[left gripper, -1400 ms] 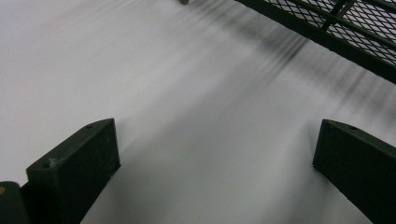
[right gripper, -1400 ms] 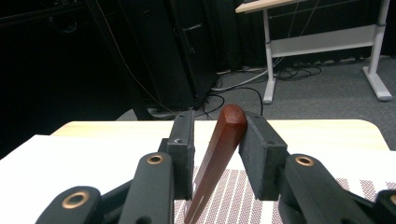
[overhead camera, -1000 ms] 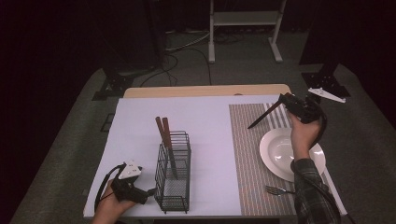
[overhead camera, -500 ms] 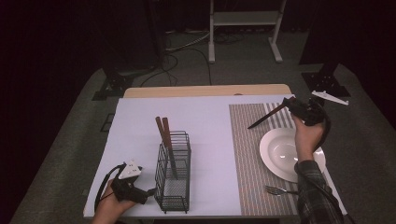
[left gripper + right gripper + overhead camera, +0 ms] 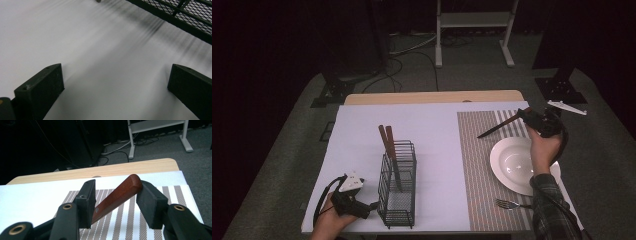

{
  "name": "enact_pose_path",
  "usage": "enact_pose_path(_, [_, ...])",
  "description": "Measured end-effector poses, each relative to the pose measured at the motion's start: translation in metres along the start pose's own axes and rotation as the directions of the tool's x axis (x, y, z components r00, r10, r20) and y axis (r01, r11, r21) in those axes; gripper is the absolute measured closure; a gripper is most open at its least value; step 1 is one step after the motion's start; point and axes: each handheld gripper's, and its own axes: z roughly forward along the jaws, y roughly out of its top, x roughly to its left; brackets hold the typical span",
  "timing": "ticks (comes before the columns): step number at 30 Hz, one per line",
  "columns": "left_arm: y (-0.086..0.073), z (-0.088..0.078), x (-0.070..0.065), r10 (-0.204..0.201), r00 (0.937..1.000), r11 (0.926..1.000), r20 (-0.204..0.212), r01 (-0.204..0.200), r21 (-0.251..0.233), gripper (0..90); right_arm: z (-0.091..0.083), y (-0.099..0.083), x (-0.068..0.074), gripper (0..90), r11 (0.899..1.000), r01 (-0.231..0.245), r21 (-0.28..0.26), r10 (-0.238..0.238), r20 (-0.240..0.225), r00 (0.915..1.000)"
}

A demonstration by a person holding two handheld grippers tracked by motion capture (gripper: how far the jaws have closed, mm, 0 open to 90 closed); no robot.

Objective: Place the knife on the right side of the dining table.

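White sheet covers most of the wooden surface, spreading out ahead of both sets of fingers. Striped placemat lies under and below the right-hand fingers, on the right part of the sheet. Black wire caddy stands just beside the left gripper, at its finger side; two brown-handled utensils stick up out of it. White plate sits on the placemat, near the right gripper and on the person's side of it. Fork lies at the mat's near edge, well apart from the right-hand fingers.

Left gripper rests low on the sheet in the person's left hand. Left gripper view: fingers stand wide apart, nothing between them, bare sheet below, caddy mesh at the upper right.

Right gripper, held in the right hand, is over the far right corner of the mat. Knife lies slanted with its wooden handle between the right-hand fingers; blade runs away from them toward the caddy side, low over the stripes. These fingers have just been opening. Handle end touches the inner face of one finger; a gap shows at the other, so the hold is loosened, not clamped.
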Motion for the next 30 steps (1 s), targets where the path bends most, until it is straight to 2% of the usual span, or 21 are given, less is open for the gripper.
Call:
enact_pose_path(16, [0.0,0.0,0.0,0.0,1.0,1.0,0.0,0.0,0.0,0.0,0.001,-0.008,-0.012,47.0,0.999,-0.011,0.038,0.01,0.025,0.9996])
enact_pose_path(30, [0.0,0.0,0.0,0.0,1.0,1.0,0.0,0.0,0.0,0.0,0.002,-0.017,-0.025,46.1,0.996,-0.044,0.083,0.04,0.057,0.9976])
